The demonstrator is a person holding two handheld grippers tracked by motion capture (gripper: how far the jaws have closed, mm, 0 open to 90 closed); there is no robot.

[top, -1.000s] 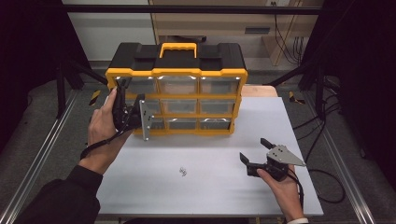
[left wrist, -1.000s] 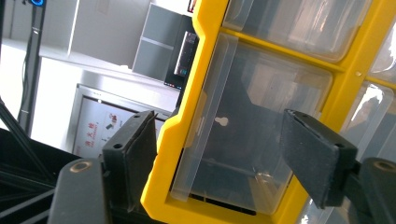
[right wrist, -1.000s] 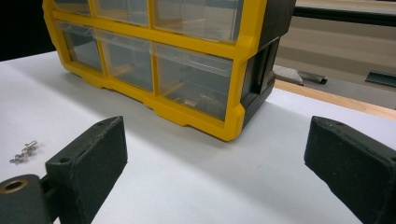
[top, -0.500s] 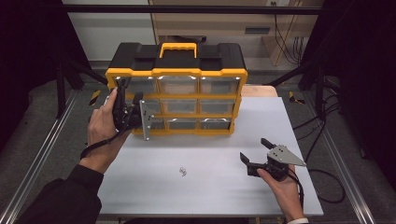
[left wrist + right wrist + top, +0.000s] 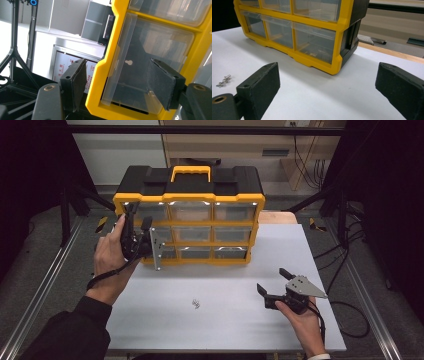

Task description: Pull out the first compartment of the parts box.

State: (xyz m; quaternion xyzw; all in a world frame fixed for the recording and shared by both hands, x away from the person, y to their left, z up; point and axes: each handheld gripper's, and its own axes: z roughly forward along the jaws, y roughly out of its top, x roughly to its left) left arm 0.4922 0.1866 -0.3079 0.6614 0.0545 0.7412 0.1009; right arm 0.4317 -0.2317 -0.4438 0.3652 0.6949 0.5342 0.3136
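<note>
A yellow and black parts organizer [image 5: 187, 220] with clear drawers stands at the back of the white table [image 5: 225, 325]. My left gripper [image 5: 139, 220] is at its left front edge. In the left gripper view the jaws [image 5: 117, 82] straddle the yellow corner post [image 5: 100, 82] and a clear left-column drawer [image 5: 135, 70]. One pad is outside the post and the other in front of the drawer, with no clear press. My right gripper [image 5: 272, 280] rests low over the table at the right, open with nothing between its jaws [image 5: 327, 85]. A few small screws [image 5: 196, 304] lie mid-table.
The organizer has a yellow carry handle [image 5: 190, 171] on top. The small screws [image 5: 223, 81] lie left of the right gripper's jaws. A wooden strip [image 5: 277, 217] runs behind the table at the right. Metal rails [image 5: 45, 290] and cables [image 5: 345, 265] flank the table.
</note>
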